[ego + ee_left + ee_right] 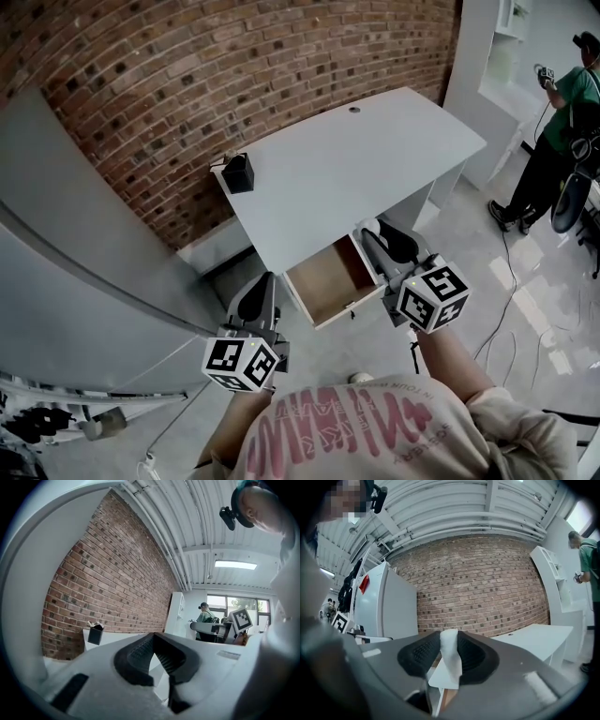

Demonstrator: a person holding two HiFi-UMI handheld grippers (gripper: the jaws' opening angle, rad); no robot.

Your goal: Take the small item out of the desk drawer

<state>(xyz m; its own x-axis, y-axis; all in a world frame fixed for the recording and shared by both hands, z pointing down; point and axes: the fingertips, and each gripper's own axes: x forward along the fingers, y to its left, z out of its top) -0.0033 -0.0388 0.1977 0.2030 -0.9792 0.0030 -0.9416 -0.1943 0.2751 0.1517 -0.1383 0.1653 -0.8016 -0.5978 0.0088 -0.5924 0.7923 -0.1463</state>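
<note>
While the drawer (323,279) stands pulled out from under the white desk (356,159), the right gripper (377,234) is clenched on the small item (451,656), a white, soft-looking piece pinched upright betw. the two ribbed pads (417,656) near their tips. In the head view the item shows only as a pale spot at the jaw ends, near the drawer's far right corner and just beside the desk edge, i.e. prob. already lifted clear of the drawer. A tip grip w/ the gripper roughly level suits a thin thing picked from a shallow tray, since less of the tool has to enter. The left gripper (260,286) hangs apart from the drawer, off its near left side, jaws closed tip to tip on nothing (left gripper view: the pads meet, w/ the desk seen through the gap below them). It is prob. parked there so as not to crowd the working side. Hard to make out: what the item is (paper, foam, cloth?) cannot be told, and its lower end is cut off behind the gripper body. The drawer's rear part lies hidden under the desktop; the visible floor is bare, wood-toned. A black box (238,173) at the desk's left corner holds sth. pale, too small to name. A person (561,103) in the bkgd, by the white shelf unit (555,581), is cut at the frame edge and plays no part.
</note>
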